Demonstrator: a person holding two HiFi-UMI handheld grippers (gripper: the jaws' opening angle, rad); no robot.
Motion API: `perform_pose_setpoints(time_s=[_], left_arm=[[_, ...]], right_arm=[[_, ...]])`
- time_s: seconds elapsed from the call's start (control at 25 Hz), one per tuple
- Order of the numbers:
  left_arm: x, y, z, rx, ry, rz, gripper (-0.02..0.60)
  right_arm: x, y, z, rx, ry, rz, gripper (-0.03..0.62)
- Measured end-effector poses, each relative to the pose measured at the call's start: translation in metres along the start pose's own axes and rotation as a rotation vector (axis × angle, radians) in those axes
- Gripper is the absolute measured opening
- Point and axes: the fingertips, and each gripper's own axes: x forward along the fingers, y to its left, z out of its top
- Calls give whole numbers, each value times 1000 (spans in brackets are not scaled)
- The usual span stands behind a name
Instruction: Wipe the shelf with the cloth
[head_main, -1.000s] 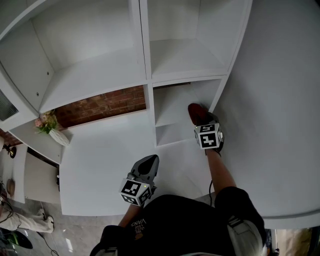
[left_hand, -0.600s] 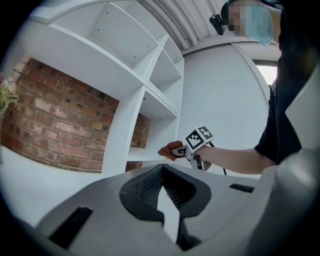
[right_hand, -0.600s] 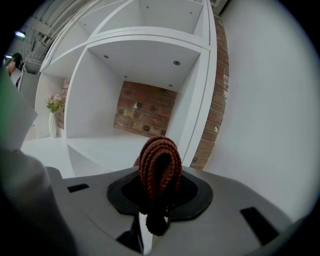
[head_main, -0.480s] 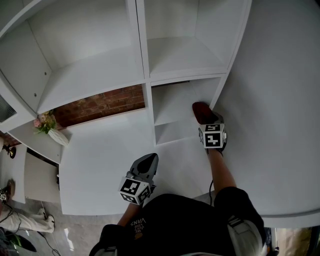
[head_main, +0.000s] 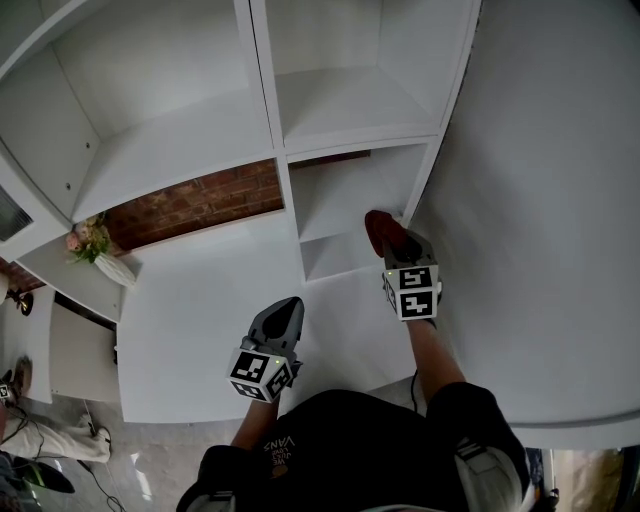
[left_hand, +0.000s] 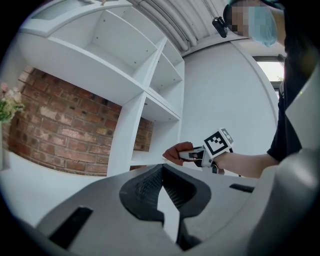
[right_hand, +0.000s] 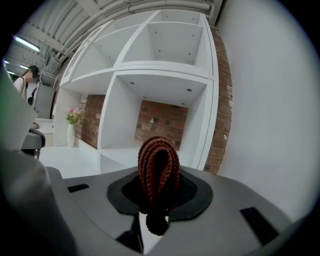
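Observation:
A dark red knitted cloth (right_hand: 159, 165) is bunched upright between the jaws of my right gripper (right_hand: 159, 186), which is shut on it. In the head view, the cloth (head_main: 385, 232) sits at the mouth of the low right compartment of the white shelf unit (head_main: 340, 205), close to its right post. The right gripper (head_main: 402, 262) is just behind it. My left gripper (head_main: 281, 318) hangs over the white counter (head_main: 200, 320), left of the compartment, shut with nothing in it. The left gripper view shows the left gripper (left_hand: 161, 172) low in front, and the cloth (left_hand: 175, 151) in the right gripper (left_hand: 196, 156) at the shelf edge.
A white vase of flowers (head_main: 100, 258) stands on the counter's far left end. Red brick wall (head_main: 195, 208) shows behind the open lower bays. A plain white wall (head_main: 545, 200) closes off the right side. A person (right_hand: 26, 82) stands far off on the left.
The head view has drifted, so everything sits a little further left. The right gripper and cloth stay at the compartment's right post. The left gripper has barely moved.

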Motion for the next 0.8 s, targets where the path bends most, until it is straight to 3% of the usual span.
perform_pose_setpoints(time_s=[0.8], left_arm=[[-23, -79, -27, -7, 38, 73, 8]], right_arm=[[-116, 30, -89, 52, 54, 187, 91]])
